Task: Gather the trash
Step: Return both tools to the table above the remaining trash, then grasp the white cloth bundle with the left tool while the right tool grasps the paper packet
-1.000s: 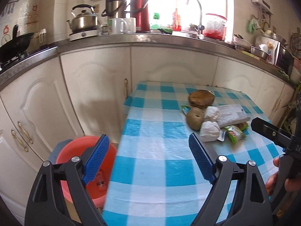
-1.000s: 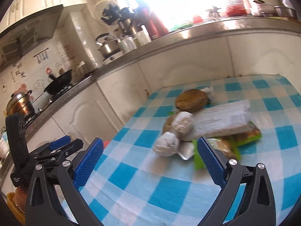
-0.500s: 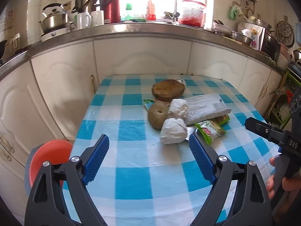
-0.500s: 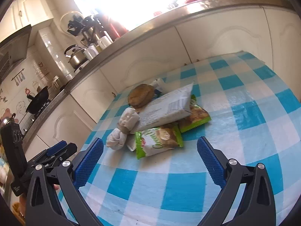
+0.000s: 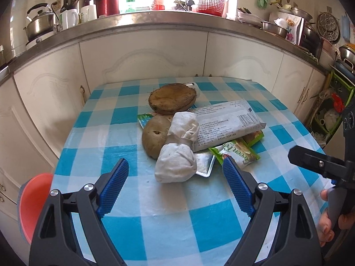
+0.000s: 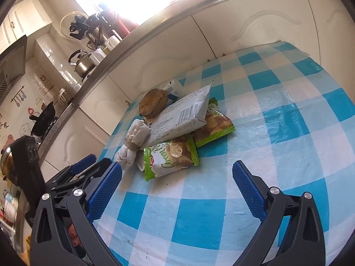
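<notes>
A heap of trash lies on the blue-and-white checked table (image 5: 124,115): a knotted white cloth bundle (image 5: 177,155), two brown round pieces (image 5: 172,98), a grey printed packet (image 5: 224,124) and green snack wrappers (image 5: 237,155). My left gripper (image 5: 175,175) is open, its blue pads on either side of the near end of the white bundle, apart from it. In the right wrist view my right gripper (image 6: 177,177) is open just short of a green wrapper (image 6: 170,157), with the grey packet (image 6: 179,119) and the white bundle (image 6: 133,141) behind it. Nothing is held.
A red basin (image 5: 33,208) stands on the floor left of the table. White cabinets (image 5: 144,57) and a crowded counter with a kettle (image 5: 40,24) run behind. The right gripper's body and a hand (image 5: 328,219) show at the right edge of the left wrist view.
Both grippers have come closer to the trash heap and lower. The left view has swung right, so the heap is now centred and the red basin has slid to the left edge.
</notes>
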Tool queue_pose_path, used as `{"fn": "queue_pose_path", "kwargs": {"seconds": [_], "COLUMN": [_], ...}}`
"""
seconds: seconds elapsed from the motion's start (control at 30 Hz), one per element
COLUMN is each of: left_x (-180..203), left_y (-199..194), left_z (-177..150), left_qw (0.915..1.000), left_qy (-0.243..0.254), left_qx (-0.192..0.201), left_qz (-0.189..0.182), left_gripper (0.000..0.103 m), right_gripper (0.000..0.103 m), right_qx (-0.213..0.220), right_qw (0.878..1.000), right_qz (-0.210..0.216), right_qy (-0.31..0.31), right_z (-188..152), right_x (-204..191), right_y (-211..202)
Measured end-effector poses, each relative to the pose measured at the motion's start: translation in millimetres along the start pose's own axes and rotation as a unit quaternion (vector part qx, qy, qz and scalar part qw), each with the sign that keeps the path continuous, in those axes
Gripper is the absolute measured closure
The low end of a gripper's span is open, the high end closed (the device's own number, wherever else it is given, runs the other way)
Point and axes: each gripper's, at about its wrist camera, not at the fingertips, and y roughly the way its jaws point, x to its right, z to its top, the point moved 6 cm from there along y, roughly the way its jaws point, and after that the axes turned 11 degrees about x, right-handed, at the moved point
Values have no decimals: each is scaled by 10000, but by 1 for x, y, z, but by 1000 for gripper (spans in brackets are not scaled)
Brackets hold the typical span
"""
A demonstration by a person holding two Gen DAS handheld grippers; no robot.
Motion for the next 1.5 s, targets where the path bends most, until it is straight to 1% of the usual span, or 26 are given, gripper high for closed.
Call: {"fn": "queue_pose_path", "kwargs": {"seconds": [0.2,0.3,0.4,0.5,0.6,0.73,0.77,0.83,0.9,0.93,0.97,1.0,1.07,1.17,1.27,1.33,1.37,1.4,1.5], "left_x": [5,6,5,3,0,-4,-6,-9,-12,-12,-12,-12,-12,-11,-11,-12,-12,-12,-13], "left_y": [23,31,38,45,50,55,56,57,58,59,60,59,58,58,58,57,57,57,57], "left_z": [3,5,7,7,7,6,6,5,4,3,2,2,1,1,0,0,0,-1,0], "left_qw": [10000,9999,9999,9997,9996,9989,9986,9980,9973,9971,9966,9965,9965,9962,9961,9958,9956,9954,9951], "left_qy": [-19,-35,-90,-164,-234,-392,-462,-561,-644,-669,-707,-717,-707,-744,-754,-787,-817,-836,-863], "left_qx": [-60,-30,-32,-63,-68,-145,-149,-165,-224,-252,-282,-280,-270,-277,-268,-266,-263,-262,-263], "left_qz": [-50,-93,-99,-149,-148,-210,-231,-260,-259,-271,-313,-320,-346,-356,-360,-376,-387,-394,-405], "left_gripper": [16,16,16,16,23,32,34,37,42,46,48,48,54,56,57,57,57,57,57], "right_gripper": [5,5,5,5,5,5,5,5,5,5,5,5,5,5,8,14,31,38,39], "right_qx": [15,92,135,83,-68,-28,-64,-91,-142,-153,-183,-195,-227,-260,-397,-415,-449,-485,-696], "right_qw": [9999,9999,9998,9998,9999,9998,9998,9996,9991,9990,9988,9989,9990,9995,9989,9982,9974,9966,9933], "right_qz": [-88,-103,-9,20,46,100,81,53,-30,-48,-74,-67,-94,-52,23,83,143,217,337], "right_qy": [88,-64,-139,-184,-136,-181,-195,-248,-390,-427,-439,-426,-377,-150,244,436,553,637,854], "right_z": [12,25,37,41,40,45,45,43,40,40,40,41,44,52,56,59,61,63,66], "right_x": [9,8,5,5,4,-1,-2,-4,-6,-6,-7,-7,-4,5,18,27,31,33,39], "right_y": [-2,-2,0,7,17,21,23,25,30,32,35,37,42,51,62,68,72,75,89]}}
